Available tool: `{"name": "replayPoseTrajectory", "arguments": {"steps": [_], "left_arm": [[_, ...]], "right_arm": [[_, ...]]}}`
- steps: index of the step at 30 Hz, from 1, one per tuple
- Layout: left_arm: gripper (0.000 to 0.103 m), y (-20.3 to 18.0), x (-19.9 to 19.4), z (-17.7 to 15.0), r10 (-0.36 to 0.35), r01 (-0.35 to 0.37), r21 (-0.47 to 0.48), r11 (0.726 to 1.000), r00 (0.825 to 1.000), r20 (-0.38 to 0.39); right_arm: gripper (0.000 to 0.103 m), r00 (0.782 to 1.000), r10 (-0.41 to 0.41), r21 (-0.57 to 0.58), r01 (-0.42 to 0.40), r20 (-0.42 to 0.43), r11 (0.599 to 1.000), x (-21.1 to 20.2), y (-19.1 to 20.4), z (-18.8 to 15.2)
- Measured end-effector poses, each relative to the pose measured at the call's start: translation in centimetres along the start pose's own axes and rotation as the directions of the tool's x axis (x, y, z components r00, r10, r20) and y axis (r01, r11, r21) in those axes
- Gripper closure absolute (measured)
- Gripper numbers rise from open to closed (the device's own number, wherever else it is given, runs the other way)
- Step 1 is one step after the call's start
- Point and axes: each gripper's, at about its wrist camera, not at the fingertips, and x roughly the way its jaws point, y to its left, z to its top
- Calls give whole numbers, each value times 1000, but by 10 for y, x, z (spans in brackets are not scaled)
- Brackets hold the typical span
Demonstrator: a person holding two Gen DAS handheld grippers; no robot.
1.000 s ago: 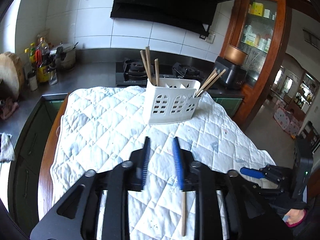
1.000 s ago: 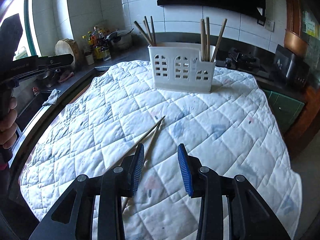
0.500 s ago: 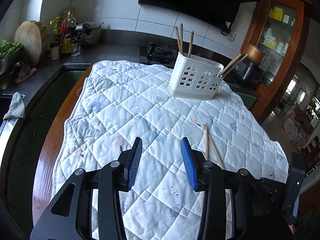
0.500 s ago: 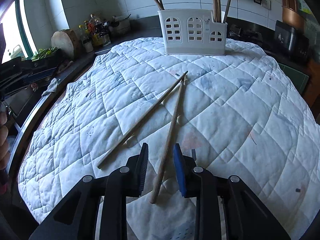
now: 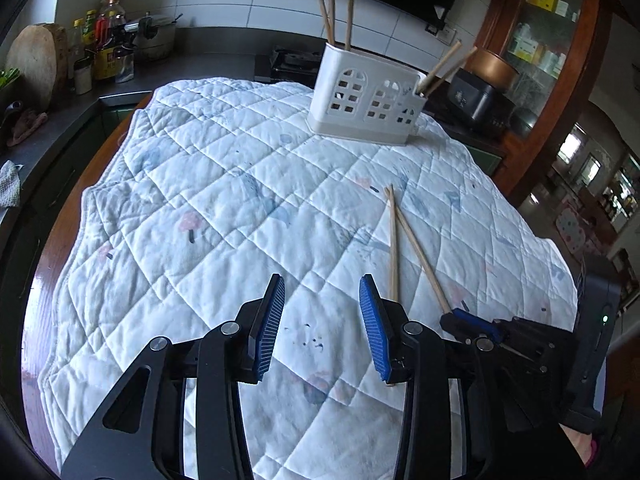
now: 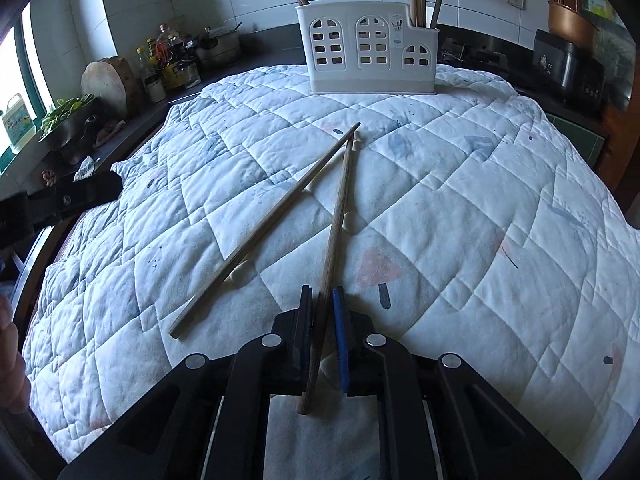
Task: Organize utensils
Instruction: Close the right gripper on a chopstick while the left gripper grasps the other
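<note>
Two wooden chopsticks lie on the white quilted cloth, tips meeting in a V. My right gripper is shut on the right chopstick near its thick end; the left chopstick lies loose beside it. In the left wrist view my left gripper is open and empty above the cloth, with both chopsticks just right of it and the right gripper at their near ends. A white utensil holder with several chopsticks stands at the far side; it also shows in the left wrist view.
The cloth covers a wooden table. A dark counter to the left carries bottles, a pot and a round chopping block. A stove and a black appliance sit behind the holder. A wooden cabinet stands at right.
My right gripper moved forward and closed on the right chopstick. My left gripper drew back and to the left, staying open.
</note>
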Motion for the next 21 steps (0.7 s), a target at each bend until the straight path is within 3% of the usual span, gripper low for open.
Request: {"name": "replayPoseTrajectory", "arguments": {"steps": [10,21], "left_arm": [[65,-33,33,-22,-94,97,41,994,993,-78],[66,-44,54,-28,-89,95,52,994,990,-108]], "right_arm": [[95,1000,3,22,-3,10,1000,-5,-8,0],[96,1000,3,42,-4,25,999,-12,-20,-2]]}}
